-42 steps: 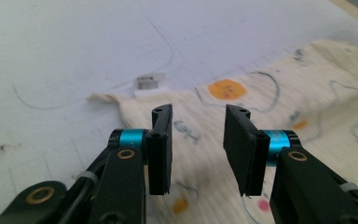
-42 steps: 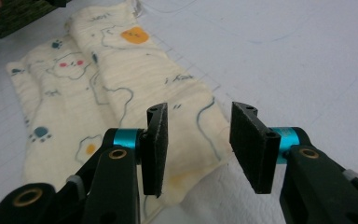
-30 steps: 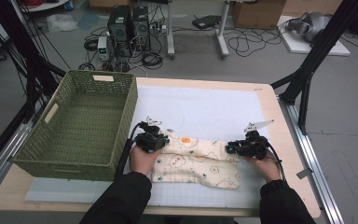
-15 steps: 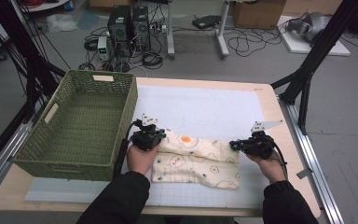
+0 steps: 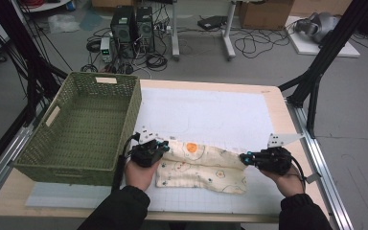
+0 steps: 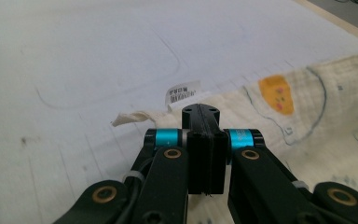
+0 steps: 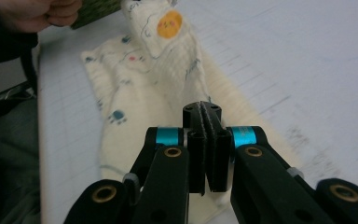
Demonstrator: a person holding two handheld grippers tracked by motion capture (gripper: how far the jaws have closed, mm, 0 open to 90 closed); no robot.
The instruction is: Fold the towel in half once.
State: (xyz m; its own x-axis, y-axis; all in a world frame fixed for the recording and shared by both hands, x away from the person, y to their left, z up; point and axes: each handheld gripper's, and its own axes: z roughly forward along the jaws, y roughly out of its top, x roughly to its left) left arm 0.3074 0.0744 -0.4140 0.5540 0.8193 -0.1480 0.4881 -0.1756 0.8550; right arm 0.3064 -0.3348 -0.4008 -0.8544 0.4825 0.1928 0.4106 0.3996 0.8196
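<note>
High view: a cream printed cloth [image 5: 203, 167] lies on the white mat [image 5: 211, 115] near the table's front edge, just right of a green woven basket [image 5: 81, 127]. Left gripper [image 5: 160, 145] is clamped on the cloth's left end and right gripper [image 5: 244, 157] on its right end, each with jaws pressed together on the fabric

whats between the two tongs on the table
In the high view, the cream printed cloth spans the stretch from the left tongs to the right tongs, each shut on one end of it.
</note>
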